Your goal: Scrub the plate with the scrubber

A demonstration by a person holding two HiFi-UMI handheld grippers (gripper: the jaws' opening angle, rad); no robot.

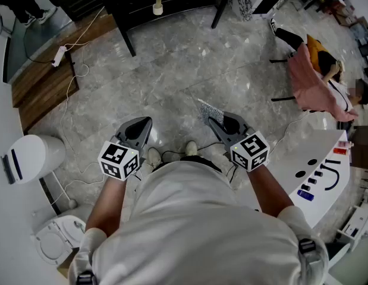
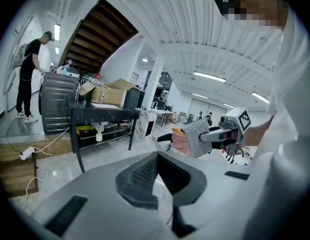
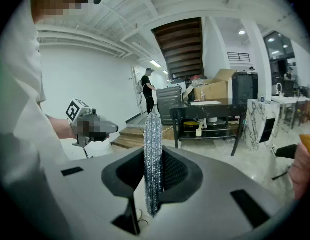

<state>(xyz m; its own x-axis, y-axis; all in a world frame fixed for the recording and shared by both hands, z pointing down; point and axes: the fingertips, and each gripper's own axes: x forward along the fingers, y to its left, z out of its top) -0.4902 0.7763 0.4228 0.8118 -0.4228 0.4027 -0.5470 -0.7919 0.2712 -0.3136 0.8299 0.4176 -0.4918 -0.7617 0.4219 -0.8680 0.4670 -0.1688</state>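
Observation:
My right gripper (image 1: 214, 121) is shut on a silvery mesh scrubber (image 1: 208, 110), which sticks out past its tips over the floor. In the right gripper view the scrubber (image 3: 152, 154) stands edge-on, pinched between the dark pads of my right gripper (image 3: 153, 156). My left gripper (image 1: 143, 124) is held level with it on the left, about a body's width away, jaws shut with nothing between them. The left gripper view shows its closed pads (image 2: 144, 174) and, across from them, the right gripper (image 2: 215, 134) with the scrubber (image 2: 196, 137). No plate shows in any view.
I stand on a grey marble floor (image 1: 172, 82). A black table (image 1: 172, 2) carrying a white bottle (image 1: 158, 6) is ahead, with a wooden step (image 1: 44, 85) and power strip (image 1: 59, 55) on the left. A white bin (image 1: 32, 156) is at left, a white counter (image 1: 326, 171) at right, where a person in pink (image 1: 314, 79) sits.

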